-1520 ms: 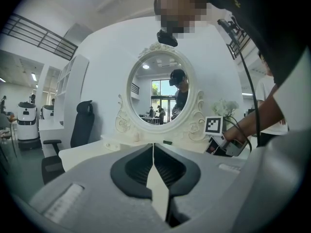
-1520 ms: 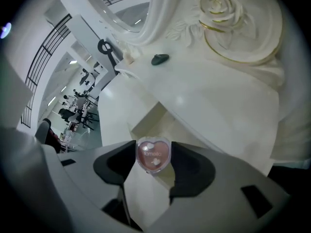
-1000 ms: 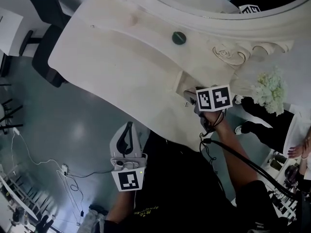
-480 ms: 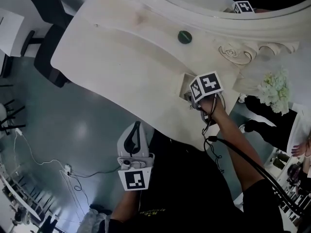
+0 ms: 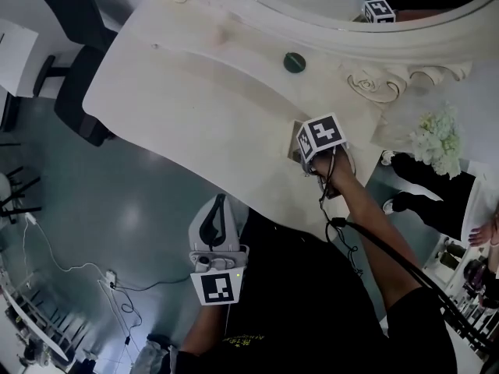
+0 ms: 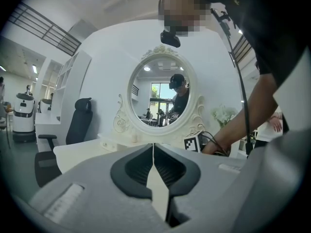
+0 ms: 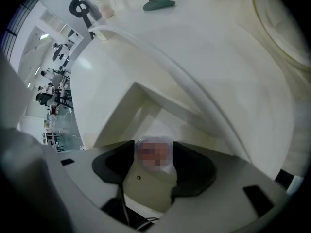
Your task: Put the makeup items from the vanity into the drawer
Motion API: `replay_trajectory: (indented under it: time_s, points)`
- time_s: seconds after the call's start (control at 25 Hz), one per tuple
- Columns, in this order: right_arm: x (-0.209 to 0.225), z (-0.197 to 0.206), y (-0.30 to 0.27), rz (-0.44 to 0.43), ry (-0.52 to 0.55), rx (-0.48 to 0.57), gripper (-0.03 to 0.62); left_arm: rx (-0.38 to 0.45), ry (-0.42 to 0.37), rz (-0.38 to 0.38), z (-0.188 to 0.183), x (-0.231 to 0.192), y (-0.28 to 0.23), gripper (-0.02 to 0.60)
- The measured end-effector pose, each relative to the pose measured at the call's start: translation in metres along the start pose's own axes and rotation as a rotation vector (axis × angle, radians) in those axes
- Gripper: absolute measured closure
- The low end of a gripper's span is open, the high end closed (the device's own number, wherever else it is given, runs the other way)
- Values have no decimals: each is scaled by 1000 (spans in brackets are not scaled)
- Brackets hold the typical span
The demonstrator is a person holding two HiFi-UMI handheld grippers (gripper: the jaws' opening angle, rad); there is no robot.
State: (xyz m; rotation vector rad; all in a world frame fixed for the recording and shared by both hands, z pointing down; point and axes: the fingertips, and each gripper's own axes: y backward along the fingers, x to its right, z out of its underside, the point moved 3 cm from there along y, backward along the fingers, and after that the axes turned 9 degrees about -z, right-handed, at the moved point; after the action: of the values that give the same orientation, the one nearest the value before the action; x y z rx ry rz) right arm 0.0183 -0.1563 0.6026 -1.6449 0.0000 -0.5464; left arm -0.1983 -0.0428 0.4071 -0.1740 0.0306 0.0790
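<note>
right tongs (image 7: 154,147): pointing steeply down into the drawer (image 7: 121,115). A small round pale item (image 7: 154,155) sits between the pads and touches both, so it's still a grasp, though the jaws have just been easing apart a bit. The item is under a blur patch, so no telling exactly what it is.
left tongs (image 6: 153,147): clenched, tips together, nothing in them. They're held roughly level and aimed at the mirror (image 6: 163,93).
task's thing: the pale item is down inside the drawer opening, right at the right tongs' tips and just above the drawer floor.
other makeup item: a green round item (image 5: 294,61) lies on the vanity top (image 5: 195,92), past the right tongs toward the mirror and well apart from them.
edges: the drawer's raised walls close in on the right tongs on both sides, pretty snug. The vanity's curved front edge runs between the two tongs in the head view, and the left tongs hang off it over the floor (image 5: 117,209).
open room: there's lots of bare vanity top to the left of the right tongs. To their right it's tighter, with the carved mirror frame and the flowers (image 5: 437,142) nearby.
background: an office chair (image 5: 74,84) stands off the vanity's far left end, well away from both tongs.
</note>
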Motion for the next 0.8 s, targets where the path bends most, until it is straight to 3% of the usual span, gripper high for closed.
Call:
replay_trajectory:
  time_s: [0.12, 0.4, 0.8]
  points:
    - [-1, 0, 1, -9, -8, 13, 318, 6, -4, 10, -1, 1, -1, 558]
    - [3, 3, 10, 8, -7, 40, 315, 5, -12, 34, -3, 5, -1, 558]
    - [-1, 2, 8, 55, 82, 14, 273, 7, -8, 38, -1, 7, 1, 558]
